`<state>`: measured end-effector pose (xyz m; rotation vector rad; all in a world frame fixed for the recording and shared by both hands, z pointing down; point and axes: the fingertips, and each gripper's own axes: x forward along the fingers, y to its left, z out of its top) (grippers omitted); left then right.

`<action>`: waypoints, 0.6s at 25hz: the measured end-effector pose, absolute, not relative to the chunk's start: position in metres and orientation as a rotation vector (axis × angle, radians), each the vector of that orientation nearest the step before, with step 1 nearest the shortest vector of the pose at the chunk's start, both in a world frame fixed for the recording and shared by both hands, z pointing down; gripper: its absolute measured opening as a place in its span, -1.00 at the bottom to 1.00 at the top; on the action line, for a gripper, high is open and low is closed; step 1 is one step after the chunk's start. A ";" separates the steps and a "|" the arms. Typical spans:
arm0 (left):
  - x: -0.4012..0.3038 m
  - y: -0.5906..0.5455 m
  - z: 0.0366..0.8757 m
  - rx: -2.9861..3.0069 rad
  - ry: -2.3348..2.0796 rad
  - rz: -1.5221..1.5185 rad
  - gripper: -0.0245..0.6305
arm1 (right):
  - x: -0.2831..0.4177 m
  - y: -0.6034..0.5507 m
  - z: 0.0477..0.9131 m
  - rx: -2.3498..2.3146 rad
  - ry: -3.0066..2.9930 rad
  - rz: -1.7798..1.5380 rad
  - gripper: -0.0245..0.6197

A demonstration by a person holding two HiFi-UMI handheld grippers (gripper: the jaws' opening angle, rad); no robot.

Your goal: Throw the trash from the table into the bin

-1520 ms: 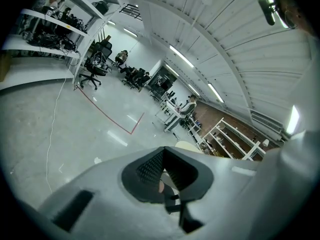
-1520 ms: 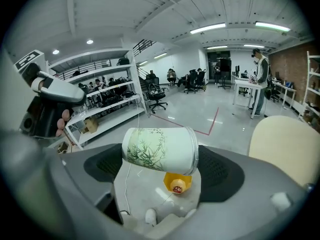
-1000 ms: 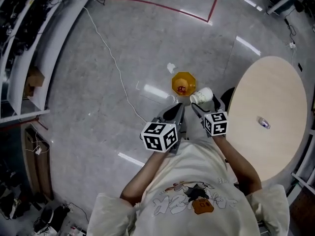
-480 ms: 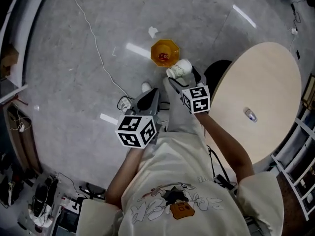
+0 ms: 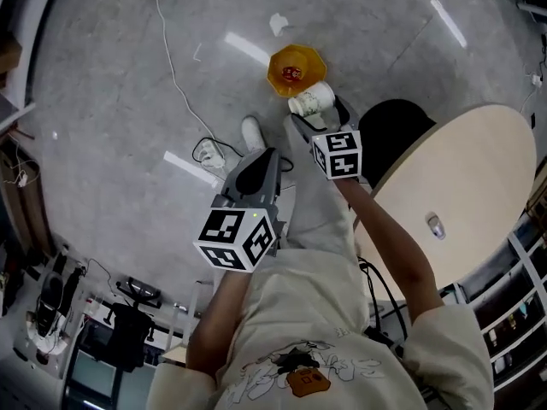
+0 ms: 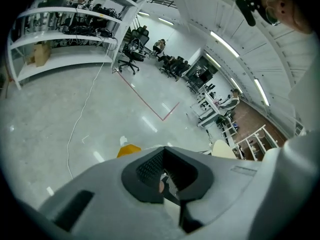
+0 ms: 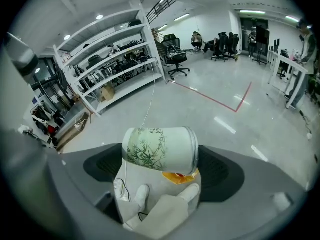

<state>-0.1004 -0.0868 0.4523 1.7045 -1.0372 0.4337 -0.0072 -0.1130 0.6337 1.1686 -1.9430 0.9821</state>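
Note:
A white paper cup [image 5: 310, 99] printed with green bamboo lies sideways between the jaws of my right gripper [image 5: 318, 114], which is shut on it. In the right gripper view the cup [image 7: 160, 149] fills the gap, and the orange bin [image 7: 181, 177] shows just beneath it. In the head view the octagonal orange bin [image 5: 296, 68] stands on the floor right beyond the cup, with something red inside. My left gripper [image 5: 259, 167] hangs lower left over the floor, jaws together and holding nothing; in its own view the left gripper [image 6: 165, 182] points past the bin [image 6: 129, 150].
The round beige table [image 5: 479, 186] is at the right with a small object [image 5: 436, 225] on it. A black seat [image 5: 393, 131] stands beside it. A crumpled white scrap [image 5: 278, 24] lies past the bin. A white cable [image 5: 175, 75] runs across the grey floor. Shelving lines the left.
The person has stepped towards the bin. The right gripper carried the cup forward, close to the bin's near rim. The table has slid to the right and lower in view.

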 end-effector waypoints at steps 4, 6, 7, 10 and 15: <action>-0.094 -0.061 0.474 1.662 -1.076 0.426 -0.93 | 0.003 -0.110 0.674 1.152 -1.946 0.956 0.57; -0.093 -0.051 0.487 1.634 -1.096 0.423 -0.93 | 0.007 -0.110 0.693 1.136 -1.945 0.935 0.57; -0.094 -0.047 0.494 1.622 -1.105 0.425 -0.93 | 0.009 -0.111 0.703 1.129 -1.942 0.925 0.57; -0.105 -0.050 0.518 1.602 -1.136 0.444 -0.93 | 0.005 -0.118 0.735 1.094 -1.928 0.898 0.57; -0.117 -0.057 0.562 1.568 -1.182 0.478 -0.93 | -0.005 -0.123 0.786 1.003 -1.904 0.864 0.57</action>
